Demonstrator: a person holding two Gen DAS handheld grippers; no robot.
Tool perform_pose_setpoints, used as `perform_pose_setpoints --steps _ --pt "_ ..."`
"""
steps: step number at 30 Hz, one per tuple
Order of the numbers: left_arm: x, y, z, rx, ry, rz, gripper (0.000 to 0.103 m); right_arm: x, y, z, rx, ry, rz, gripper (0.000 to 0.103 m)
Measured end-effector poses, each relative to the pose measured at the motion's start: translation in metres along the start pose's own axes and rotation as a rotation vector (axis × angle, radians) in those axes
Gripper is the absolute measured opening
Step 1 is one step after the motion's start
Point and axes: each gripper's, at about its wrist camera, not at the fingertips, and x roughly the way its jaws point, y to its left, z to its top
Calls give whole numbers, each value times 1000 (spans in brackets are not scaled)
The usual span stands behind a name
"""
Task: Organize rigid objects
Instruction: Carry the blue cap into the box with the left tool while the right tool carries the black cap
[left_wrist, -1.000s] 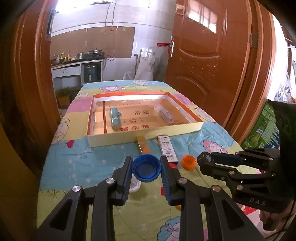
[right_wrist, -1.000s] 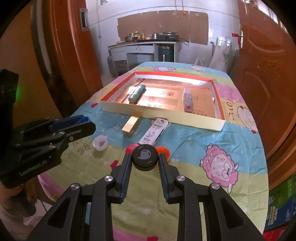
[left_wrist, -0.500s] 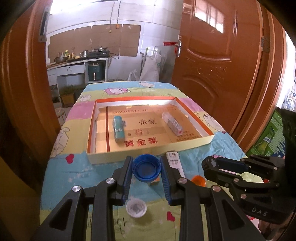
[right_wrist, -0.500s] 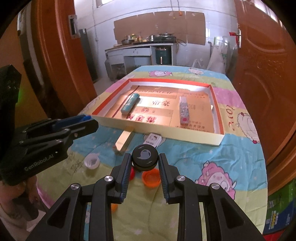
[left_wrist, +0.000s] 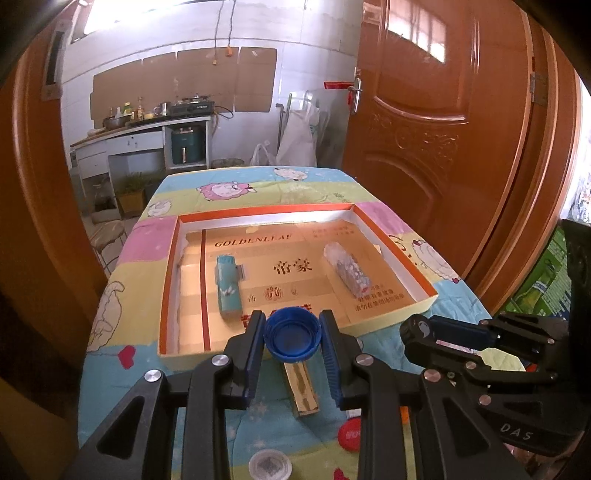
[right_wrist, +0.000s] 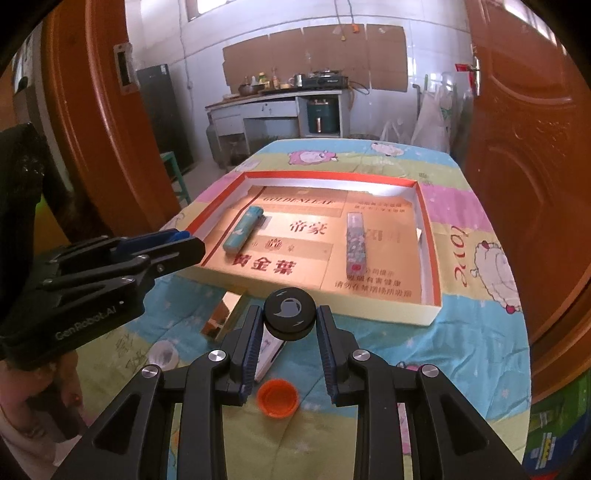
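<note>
My left gripper (left_wrist: 291, 341) is shut on a blue bottle cap (left_wrist: 291, 338), held above the near rim of the shallow cardboard tray (left_wrist: 258, 356). My right gripper (right_wrist: 290, 319) is shut on a black round cap (right_wrist: 290, 314), also above the tray's near rim (right_wrist: 332, 314). Inside the tray lie a teal lighter (left_wrist: 227, 286) and a clear patterned lighter (left_wrist: 347, 271); they also show in the right wrist view, teal (right_wrist: 243, 232) and patterned (right_wrist: 355, 242). The right gripper shows in the left wrist view (left_wrist: 421, 334).
On the cartoon tablecloth in front of the tray lie a gold bar (left_wrist: 301, 387), a white box (right_wrist: 267, 350), an orange cap (right_wrist: 277, 397), a red cap (left_wrist: 351, 435) and a clear lid (left_wrist: 269, 467). Wooden doors flank the table.
Both grippers have risen and moved forward with their caps, from over the loose items on the cloth to the tray's near rim.
</note>
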Motion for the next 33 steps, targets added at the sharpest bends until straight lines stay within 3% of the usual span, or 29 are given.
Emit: perform_pose_setpoints --steps 13,21,33 --pt "36 0 24 17 45 0 30 20 -27 22 18 6 -12 30" --pt "60 2 44 31 66 -2 30 30 -53 48 -15 2 -63 30" --pt "107 11 85 21 130 11 30 69 -87 94 -69 27 -72 30"
